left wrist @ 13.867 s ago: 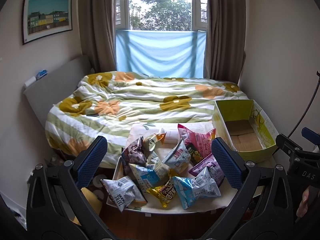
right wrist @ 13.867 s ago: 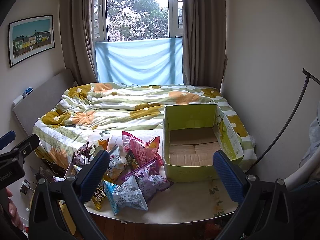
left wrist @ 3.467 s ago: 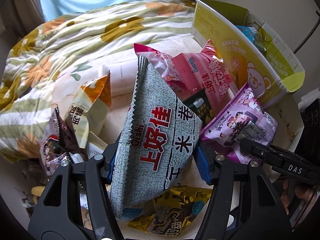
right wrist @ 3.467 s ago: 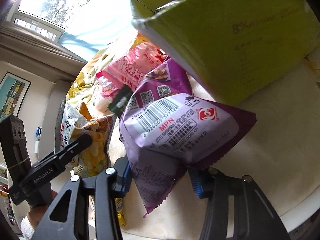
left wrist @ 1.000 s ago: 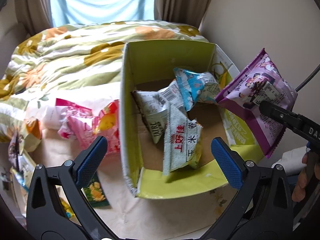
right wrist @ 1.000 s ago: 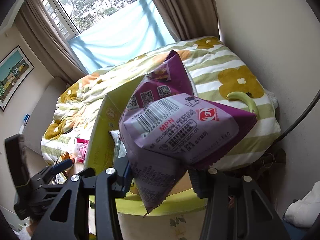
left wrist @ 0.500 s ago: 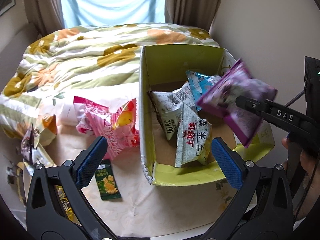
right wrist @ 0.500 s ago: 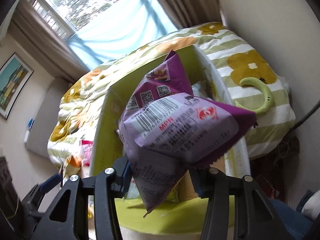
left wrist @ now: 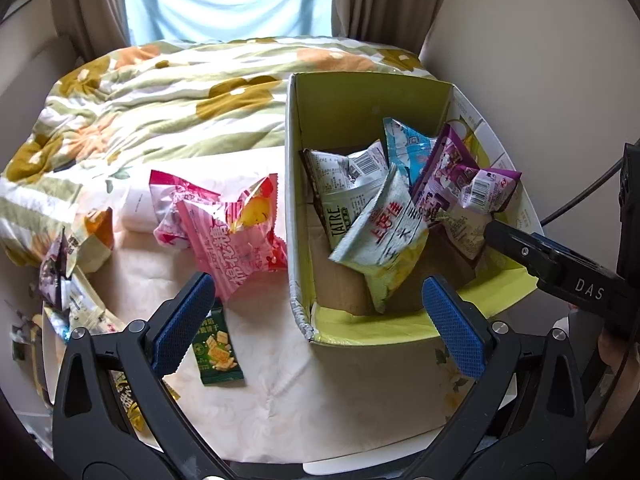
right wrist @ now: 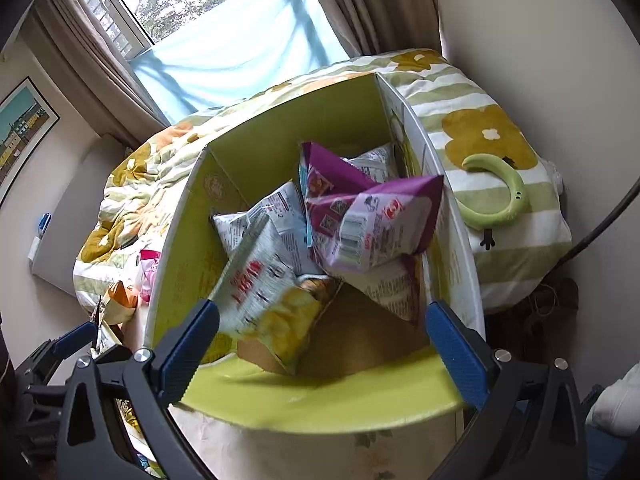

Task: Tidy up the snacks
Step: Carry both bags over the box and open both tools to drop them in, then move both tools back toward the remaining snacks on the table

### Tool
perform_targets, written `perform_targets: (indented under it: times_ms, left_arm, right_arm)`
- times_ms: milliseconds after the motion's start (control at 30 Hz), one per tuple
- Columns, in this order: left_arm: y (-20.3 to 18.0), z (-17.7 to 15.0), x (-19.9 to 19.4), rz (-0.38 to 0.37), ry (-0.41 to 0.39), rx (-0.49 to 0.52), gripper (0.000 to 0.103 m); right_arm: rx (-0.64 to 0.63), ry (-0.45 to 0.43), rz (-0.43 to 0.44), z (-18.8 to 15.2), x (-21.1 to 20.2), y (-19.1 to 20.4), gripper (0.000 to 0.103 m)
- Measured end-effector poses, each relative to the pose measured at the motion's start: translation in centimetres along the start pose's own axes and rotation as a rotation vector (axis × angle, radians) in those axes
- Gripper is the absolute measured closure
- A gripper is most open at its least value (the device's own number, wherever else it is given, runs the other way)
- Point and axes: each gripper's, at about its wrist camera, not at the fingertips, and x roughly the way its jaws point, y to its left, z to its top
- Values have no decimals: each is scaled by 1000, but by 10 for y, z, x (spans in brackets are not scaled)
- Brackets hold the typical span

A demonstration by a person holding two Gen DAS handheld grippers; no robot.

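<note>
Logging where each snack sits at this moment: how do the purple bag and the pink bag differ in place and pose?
The purple bag is inside the green box, propped on other packets; the pink bag lies outside on the table, against the box's left wall. The purple bag shows its barcode back; the pink bag shows its printed front. Both are sealed snack bags, held by neither gripper.

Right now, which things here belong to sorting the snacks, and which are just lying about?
Part of the job:
green box
purple bag
pink bag
small green packet

Lying about:
flowered quilt
green curved gadget
</note>
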Motion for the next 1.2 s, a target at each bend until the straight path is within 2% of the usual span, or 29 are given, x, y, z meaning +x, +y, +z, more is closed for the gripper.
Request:
perform_targets:
  times_ms: [200, 433, 533, 667, 833, 1033, 1200]
  left_arm:
    - [0, -2, -15, 4, -31, -1, 1]
    - [13, -12, -53, 28, -86, -37, 1]
    - [28, -19, -72, 62, -103, -63, 1]
    - [62, -32, -96, 106, -137, -110, 1]
    - [116, -48, -112, 144, -143, -141, 1]
    - [184, -69, -116, 150, -114, -148, 1]
    - [231, -89, -107, 132, -78, -113, 1]
  right_arm:
    - [-31, -11, 4, -1, -16, 3, 0]
    - [-148, -94, 21, 0, -50, 25, 0]
    - [-203, -128, 30, 1, -64, 42, 0]
    - [-275, -150, 75, -2, -73, 72, 0]
    - [-316, -155, 135, -16, -72, 115, 0]
    - [-335, -139, 166, -39, -59, 170, 0]
    - [-335, -82, 163, -65, -34, 211, 0]
